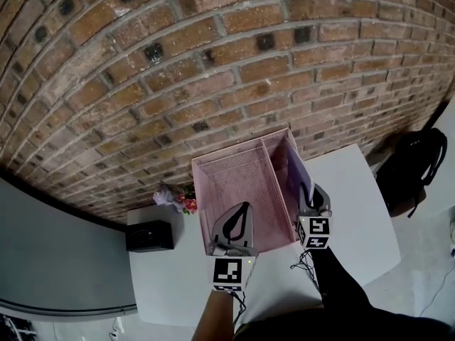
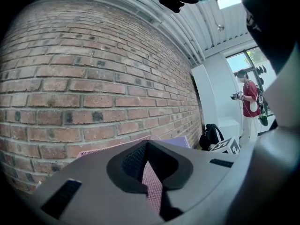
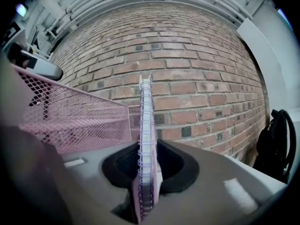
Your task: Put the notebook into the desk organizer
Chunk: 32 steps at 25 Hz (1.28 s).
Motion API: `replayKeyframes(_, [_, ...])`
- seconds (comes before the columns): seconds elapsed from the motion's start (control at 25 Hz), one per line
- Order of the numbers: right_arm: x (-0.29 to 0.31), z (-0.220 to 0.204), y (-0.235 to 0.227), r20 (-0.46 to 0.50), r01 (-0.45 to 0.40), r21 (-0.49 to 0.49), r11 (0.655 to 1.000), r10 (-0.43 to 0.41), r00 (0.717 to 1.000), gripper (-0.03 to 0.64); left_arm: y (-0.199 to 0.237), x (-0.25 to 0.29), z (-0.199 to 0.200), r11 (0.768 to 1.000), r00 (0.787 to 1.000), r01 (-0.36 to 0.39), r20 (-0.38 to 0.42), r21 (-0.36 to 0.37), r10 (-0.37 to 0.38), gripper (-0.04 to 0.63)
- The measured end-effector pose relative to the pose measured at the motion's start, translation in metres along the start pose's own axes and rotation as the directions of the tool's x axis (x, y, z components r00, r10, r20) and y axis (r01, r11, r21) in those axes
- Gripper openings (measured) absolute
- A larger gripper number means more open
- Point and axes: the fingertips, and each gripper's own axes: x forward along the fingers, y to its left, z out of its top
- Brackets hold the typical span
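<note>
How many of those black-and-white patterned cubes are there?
2. The left cube sits on the left gripper, at the pink organizer's near wall. The right cube is on the right gripper, by the organizer's right side. No others seem hidden.

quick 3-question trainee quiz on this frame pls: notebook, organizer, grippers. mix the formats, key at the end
1. True or false: the notebook lies flat with its cover facing up.
2. What runs between the jaws of the left gripper?
A) the mesh wall of the desk organizer
B) a pen
C) nothing
3. Short answer: which gripper has the notebook between its jaws?

Key
1. False: it stands on edge, spiral binding toward the camera in the right gripper view.
2. A
3. The right gripper
</note>
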Motion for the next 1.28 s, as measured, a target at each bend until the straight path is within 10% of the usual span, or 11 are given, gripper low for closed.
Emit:
replayKeyframes(0.4, [-0.001, 0.051, 0.004, 0.022, -0.041, -0.029, 0.999, 0.042, 0.999, 0.063, -0.009, 0.0, 0.005, 1.0, 1.0, 0.021, 0.006, 0.013, -0.021, 0.008])
replayKeyframes(0.68, [0.005, 0.06, 0.012, -0.129, -0.109, -0.038, 0.993, 0.104, 0.986, 0.032, -0.014, -0.001, 0.01, 1.0, 1.0, 0.028, 0.015, 0.015, -0.028, 0.008])
replayKeyframes(1.28, [0.006, 0.053, 0.002, 0.073, -0.093, 0.115, 0.989, 0.085, 0.994, 0.029, -0.017, -0.01, 0.006, 0.999, 0.999, 0.035, 0.0, -0.001, -0.035, 0.008])
